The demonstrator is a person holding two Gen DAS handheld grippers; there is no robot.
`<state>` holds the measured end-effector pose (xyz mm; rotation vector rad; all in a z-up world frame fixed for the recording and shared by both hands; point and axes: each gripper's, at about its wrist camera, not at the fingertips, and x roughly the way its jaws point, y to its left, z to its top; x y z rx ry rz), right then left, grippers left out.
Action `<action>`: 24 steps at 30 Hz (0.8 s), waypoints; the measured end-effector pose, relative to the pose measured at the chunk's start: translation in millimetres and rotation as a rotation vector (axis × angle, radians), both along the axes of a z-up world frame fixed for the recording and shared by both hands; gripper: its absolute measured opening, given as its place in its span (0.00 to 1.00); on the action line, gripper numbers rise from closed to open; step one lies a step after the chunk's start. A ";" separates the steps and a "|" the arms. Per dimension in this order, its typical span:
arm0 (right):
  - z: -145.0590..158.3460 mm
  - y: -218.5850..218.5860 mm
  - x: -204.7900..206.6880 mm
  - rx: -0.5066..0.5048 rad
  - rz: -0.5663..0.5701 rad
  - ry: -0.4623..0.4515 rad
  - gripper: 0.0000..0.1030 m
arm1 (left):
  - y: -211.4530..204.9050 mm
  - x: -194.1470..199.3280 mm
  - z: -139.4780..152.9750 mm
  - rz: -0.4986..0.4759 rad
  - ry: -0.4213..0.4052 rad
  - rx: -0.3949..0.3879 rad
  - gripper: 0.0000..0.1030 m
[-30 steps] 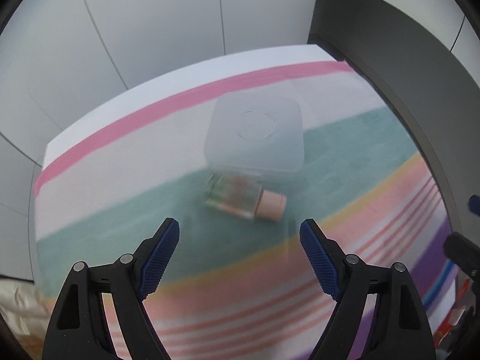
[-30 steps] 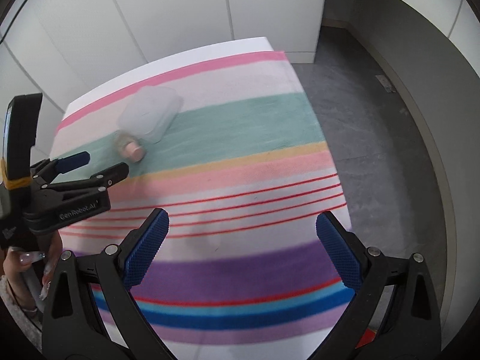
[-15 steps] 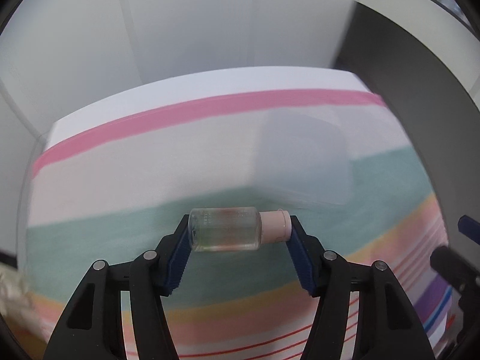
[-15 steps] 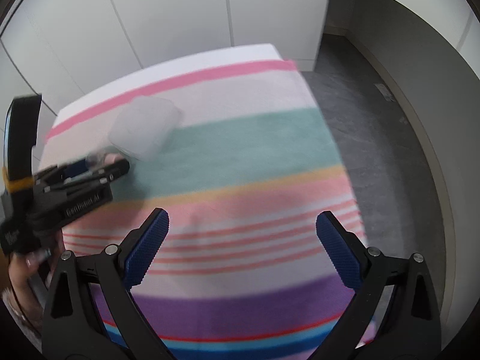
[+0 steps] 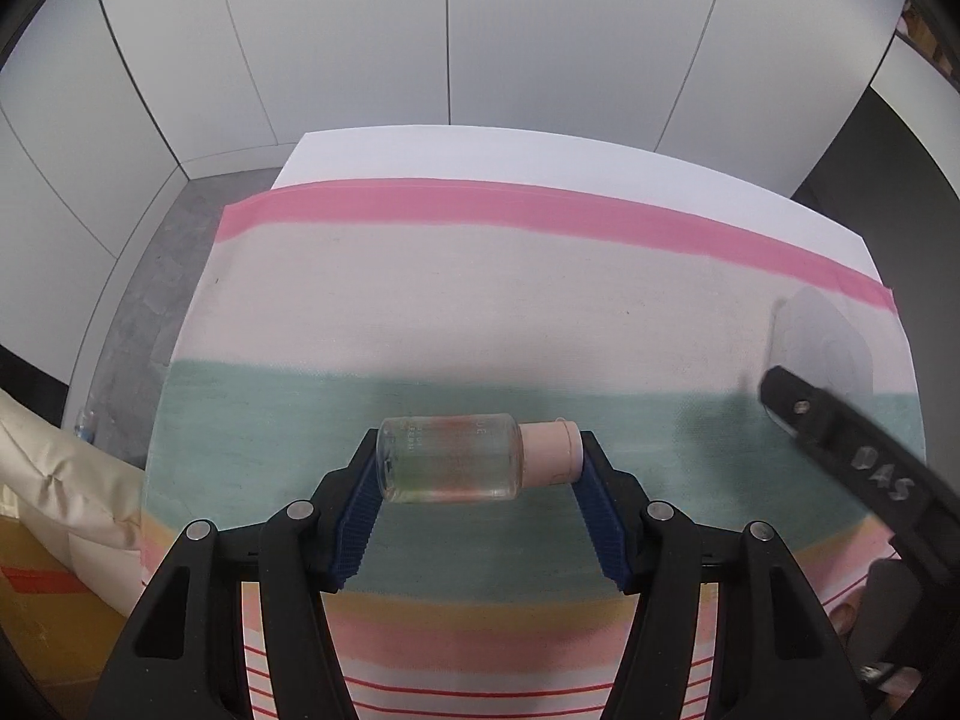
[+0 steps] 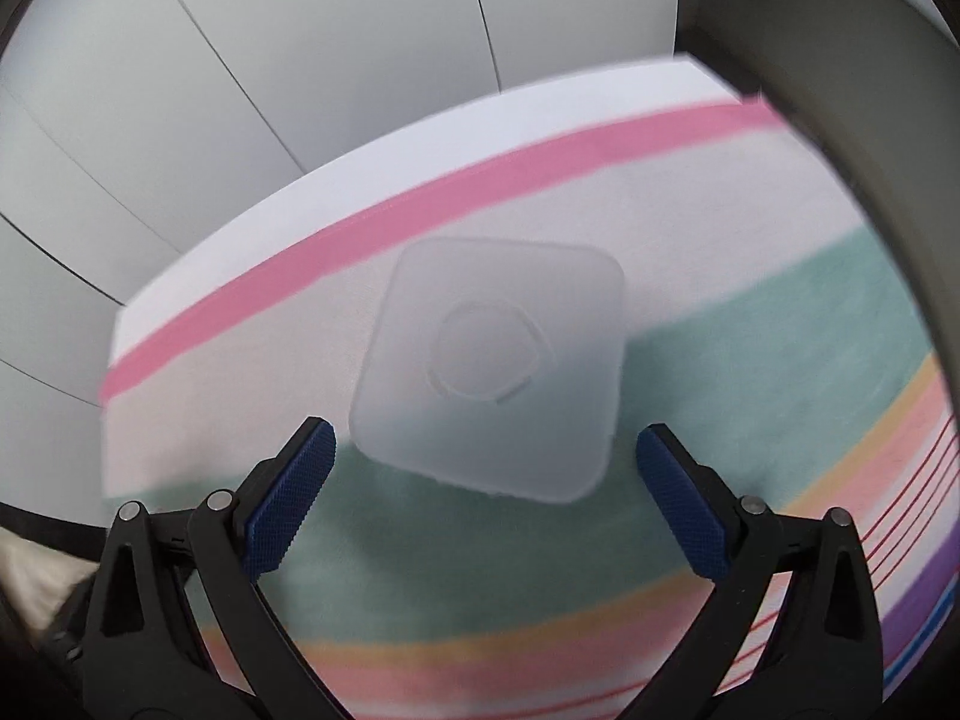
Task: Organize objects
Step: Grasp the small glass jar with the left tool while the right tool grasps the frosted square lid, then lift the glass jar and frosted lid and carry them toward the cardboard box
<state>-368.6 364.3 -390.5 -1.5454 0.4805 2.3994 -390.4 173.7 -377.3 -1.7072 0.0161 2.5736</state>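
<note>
My left gripper (image 5: 477,474) is shut on a small clear bottle (image 5: 450,465) with a pale pink cap (image 5: 552,449). The bottle lies crosswise between the blue pads, held end to end above the striped cloth. My right gripper (image 6: 480,486) is open and hovers just in front of a translucent white square box (image 6: 492,372) with a lid, which sits on the cloth. The box also shows at the right edge of the left wrist view (image 5: 822,342), partly hidden by the right gripper's black arm (image 5: 852,456).
A striped cloth (image 5: 480,300) covers the white table, with pink, white, teal, yellow and red bands. White wall panels stand behind the table. The grey floor (image 5: 156,276) drops off at the left edge. A cream cushion (image 5: 54,492) lies at lower left.
My left gripper closed on the bottle, lifted it and swung left. My right gripper moved from the near side of the table up to the white box.
</note>
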 end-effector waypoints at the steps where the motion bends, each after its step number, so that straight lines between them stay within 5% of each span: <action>1: -2.3 -6.7 -5.2 0.045 0.030 -0.031 1.00 | 1.6 -0.1 0.1 -0.010 0.006 -0.008 0.60; 5: -1.3 -16.8 -7.1 0.123 0.110 -0.030 0.82 | 7.2 3.2 3.2 -0.037 0.021 -0.020 0.60; 14: 7.3 -7.3 3.9 0.173 0.170 0.005 0.82 | 18.8 12.4 19.1 -0.049 0.036 -0.012 0.60; 24: 73.2 -1.6 31.8 0.214 0.272 0.069 0.82 | 15.4 20.2 75.4 -0.018 0.055 -0.010 0.60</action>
